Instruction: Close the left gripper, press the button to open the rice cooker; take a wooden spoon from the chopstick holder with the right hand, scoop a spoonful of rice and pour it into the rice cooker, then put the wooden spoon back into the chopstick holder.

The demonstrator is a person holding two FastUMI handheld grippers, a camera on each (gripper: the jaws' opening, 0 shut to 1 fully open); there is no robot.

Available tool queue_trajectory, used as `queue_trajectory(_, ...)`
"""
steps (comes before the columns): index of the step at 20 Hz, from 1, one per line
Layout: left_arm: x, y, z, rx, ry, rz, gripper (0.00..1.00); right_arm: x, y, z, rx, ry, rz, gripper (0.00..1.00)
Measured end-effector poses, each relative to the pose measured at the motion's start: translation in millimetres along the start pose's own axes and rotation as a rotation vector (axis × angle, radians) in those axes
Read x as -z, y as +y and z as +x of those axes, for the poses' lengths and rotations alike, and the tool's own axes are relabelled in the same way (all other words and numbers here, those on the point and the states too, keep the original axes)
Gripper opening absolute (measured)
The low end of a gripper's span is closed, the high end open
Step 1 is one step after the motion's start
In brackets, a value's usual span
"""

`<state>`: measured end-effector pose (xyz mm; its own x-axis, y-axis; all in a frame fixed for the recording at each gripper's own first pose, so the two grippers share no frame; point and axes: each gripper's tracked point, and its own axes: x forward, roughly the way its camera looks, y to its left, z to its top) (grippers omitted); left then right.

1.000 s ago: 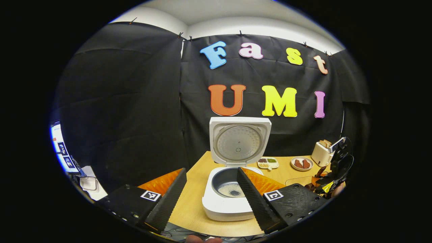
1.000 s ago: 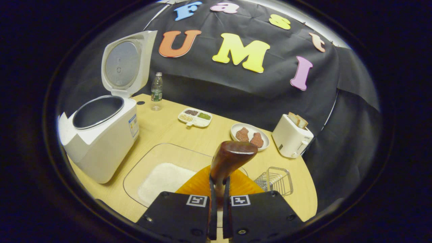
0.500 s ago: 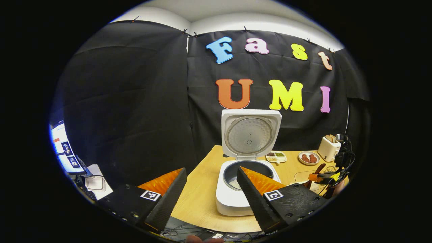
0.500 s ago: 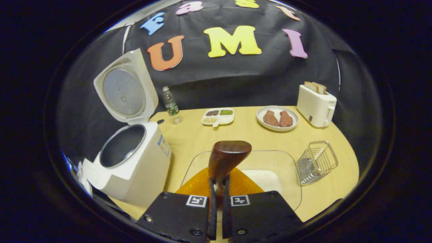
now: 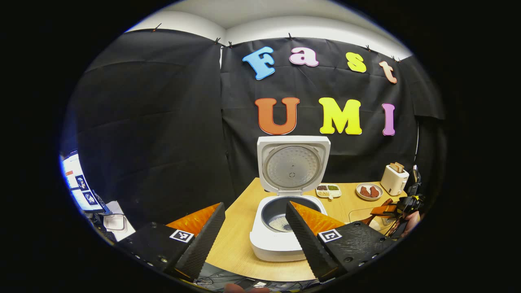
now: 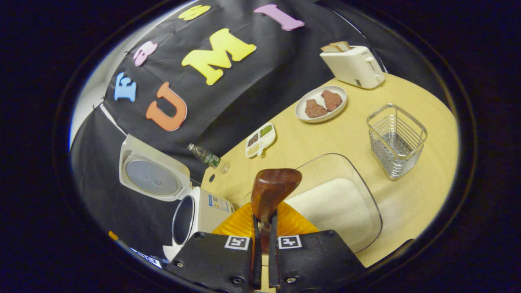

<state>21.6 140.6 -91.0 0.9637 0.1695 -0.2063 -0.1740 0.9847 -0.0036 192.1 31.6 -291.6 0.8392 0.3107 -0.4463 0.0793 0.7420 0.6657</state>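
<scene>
The white rice cooker [image 5: 285,240] stands with its lid [image 5: 292,167] up; a small heap of rice [image 5: 280,222] lies in its dark pot. My left gripper [image 5: 254,228] is open, in front of the cooker and clear of it. My right gripper [image 6: 263,228] is shut on the wooden spoon [image 6: 272,191], whose dark bowl points up over the clear tray of rice [image 6: 331,205]. The wire chopstick holder [image 6: 395,139] stands to the tray's right. The rice cooker [image 6: 195,215] lies at the lower left of this tilted view. The right gripper [image 5: 401,205] also appears at the far right of the left gripper view.
A toaster [image 6: 353,65] with bread, a plate of meat [image 6: 321,103], a divided dish of grains [image 6: 260,140] and a water bottle [image 6: 204,155] stand along the back of the wooden table [image 6: 423,187]. A monitor [image 5: 79,187] sits off the table at the left.
The right gripper has rolled with the spoon, so its view tilts and the chopstick holder sits closer. The left gripper has swung slightly and stays open.
</scene>
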Motion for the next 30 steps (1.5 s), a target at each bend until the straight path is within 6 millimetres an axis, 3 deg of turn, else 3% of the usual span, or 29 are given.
queue_trajectory(5,5.0,-30.8,0.5,0.017,0.034,-0.018,0.95,-16.0,-19.7,-15.9,-0.061,-0.013,0.147,0.12)
queue_trajectory(8,-4.0,-50.3,3.3,0.036,0.024,-0.026,0.96,-41.1,-28.3,-35.9,-0.090,-0.047,0.241,0.12)
queue_trajectory(13,-23.5,-69.0,8.8,0.041,-0.024,-0.052,0.96,-91.8,-9.4,-79.6,-0.137,-0.106,0.229,0.11)
queue_trajectory(17,-29.3,-57.7,1.9,-0.003,-0.061,-0.042,0.96,-119.9,41.9,-95.8,-0.205,-0.119,0.172,0.12)
queue_trajectory(21,-33.4,-44.9,-11.6,-0.034,-0.097,-0.004,0.96,-117.4,113.0,-85.4,-0.302,-0.071,0.158,0.11)
queue_trajectory(26,-28.0,-21.3,-28.3,-0.037,-0.116,-0.028,0.95,-85.9,211.2,-51.3,-0.406,-0.009,0.091,0.12)
queue_trajectory(30,-19.2,-1.2,-33.2,-0.055,-0.101,-0.054,0.96,-48.7,260.4,-12.9,-0.421,0.037,-0.006,0.12)
